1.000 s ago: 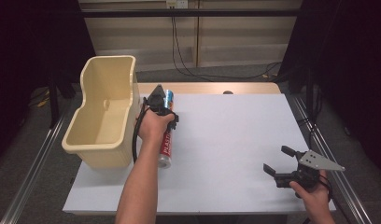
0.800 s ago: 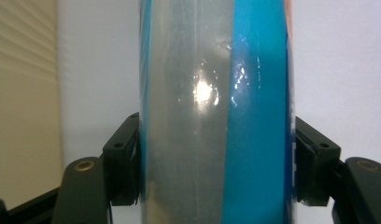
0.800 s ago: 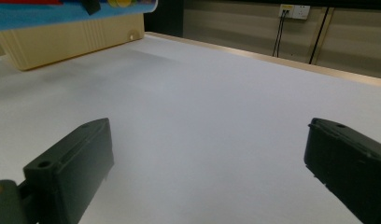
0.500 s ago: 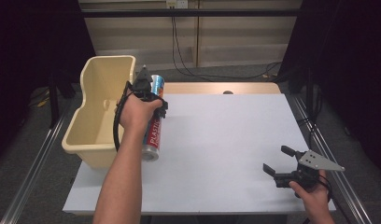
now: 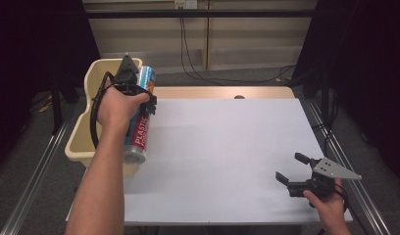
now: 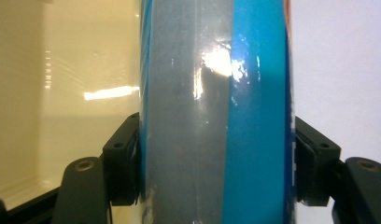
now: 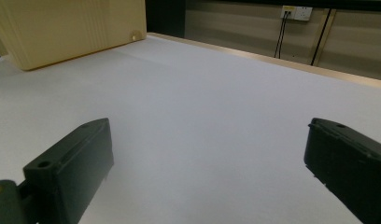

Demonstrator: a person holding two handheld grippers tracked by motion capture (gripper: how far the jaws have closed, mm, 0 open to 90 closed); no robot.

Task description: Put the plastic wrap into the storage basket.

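A long can [image 5: 140,115] with a blue, silver and red label hangs in the air over the right rim of the cream bin [image 5: 78,142]. My left gripper [image 5: 139,95] is shut on it, one pad pressing each side of the can [image 6: 216,112]. The can lies lengthwise, its silver end toward the person. My right gripper [image 5: 292,171] rests low at the table's front right corner, jaws wide open with nothing between them [image 7: 207,163].
The white table top [image 5: 222,147] spreads between the two hands. The cream bin [image 7: 67,28] stands at the table's left edge. Cables hang down the wall behind the table. Metal rails run along both sides.
My left hand has lifted the can off the table and carried it up and left toward the bin. The right gripper has kept still.
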